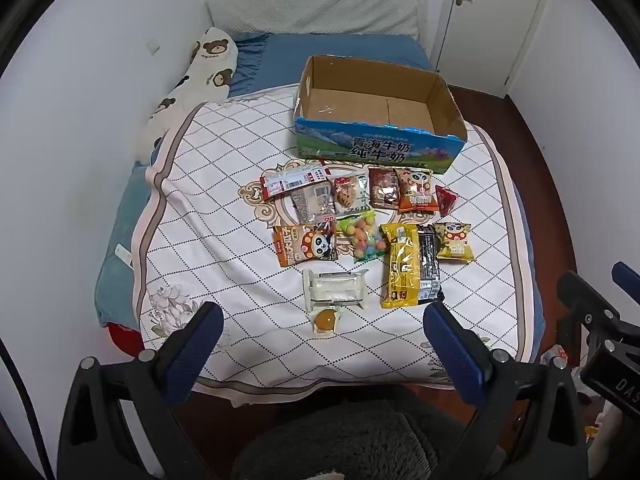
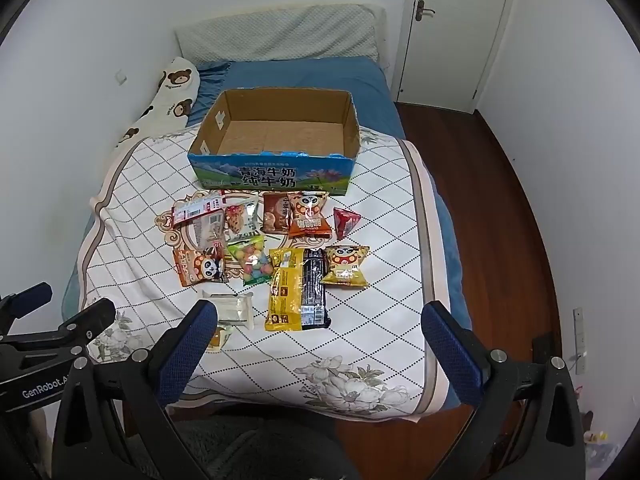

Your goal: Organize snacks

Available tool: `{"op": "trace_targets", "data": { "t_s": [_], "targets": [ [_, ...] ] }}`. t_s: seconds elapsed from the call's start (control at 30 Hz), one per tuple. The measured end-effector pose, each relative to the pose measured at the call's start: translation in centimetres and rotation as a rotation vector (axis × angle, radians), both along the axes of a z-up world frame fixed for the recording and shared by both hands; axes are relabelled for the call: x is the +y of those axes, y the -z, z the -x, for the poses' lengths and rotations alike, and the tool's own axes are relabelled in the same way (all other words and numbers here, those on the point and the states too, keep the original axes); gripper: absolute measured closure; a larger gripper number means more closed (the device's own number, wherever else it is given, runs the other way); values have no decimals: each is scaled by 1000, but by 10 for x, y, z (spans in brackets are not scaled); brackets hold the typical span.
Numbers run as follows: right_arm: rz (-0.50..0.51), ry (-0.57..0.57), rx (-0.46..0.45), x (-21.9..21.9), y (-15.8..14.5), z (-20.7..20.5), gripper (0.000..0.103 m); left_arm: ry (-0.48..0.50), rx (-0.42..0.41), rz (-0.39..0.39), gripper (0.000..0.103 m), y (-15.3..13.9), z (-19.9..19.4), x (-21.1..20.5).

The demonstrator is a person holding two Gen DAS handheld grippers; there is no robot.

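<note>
Several snack packets lie on a quilted white blanket (image 1: 224, 184) on a bed, in front of an empty open cardboard milk box (image 1: 376, 120), also in the right wrist view (image 2: 280, 144). Among them are a yellow packet (image 1: 400, 264) (image 2: 286, 288), a bag of coloured balls (image 1: 362, 236) (image 2: 252, 260), a clear white packet (image 1: 334, 286) (image 2: 234, 306) and a small orange jelly cup (image 1: 325, 320). My left gripper (image 1: 322, 316) is open and empty, held above the near edge. My right gripper (image 2: 320, 316) is open and empty, to its right.
A bear-print pillow (image 1: 200, 68) lies along the left wall. A white door (image 2: 452, 28) and wood floor (image 2: 500, 220) are to the right. A grey fluffy thing (image 1: 340, 440) sits below the bed's near edge.
</note>
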State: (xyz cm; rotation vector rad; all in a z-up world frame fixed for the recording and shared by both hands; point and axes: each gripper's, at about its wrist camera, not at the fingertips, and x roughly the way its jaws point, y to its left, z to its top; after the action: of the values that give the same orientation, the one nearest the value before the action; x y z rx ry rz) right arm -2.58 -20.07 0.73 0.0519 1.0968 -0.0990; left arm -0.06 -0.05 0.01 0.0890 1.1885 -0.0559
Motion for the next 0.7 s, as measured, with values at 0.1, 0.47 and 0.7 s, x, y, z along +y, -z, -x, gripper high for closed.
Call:
{"op": "trace_targets", "data": {
  "t_s": [0.1, 0.47, 0.7],
  "targets": [
    [0, 3, 3, 0, 1, 0, 0, 3, 11, 11, 1, 0, -1, 1],
    [-7, 5, 4, -1, 2, -4, 0, 3, 12, -6, 1, 7, 0, 0],
    [-10, 8, 5, -4, 4, -3, 0, 3, 17, -10, 1, 8, -3, -1]
  ]
}}
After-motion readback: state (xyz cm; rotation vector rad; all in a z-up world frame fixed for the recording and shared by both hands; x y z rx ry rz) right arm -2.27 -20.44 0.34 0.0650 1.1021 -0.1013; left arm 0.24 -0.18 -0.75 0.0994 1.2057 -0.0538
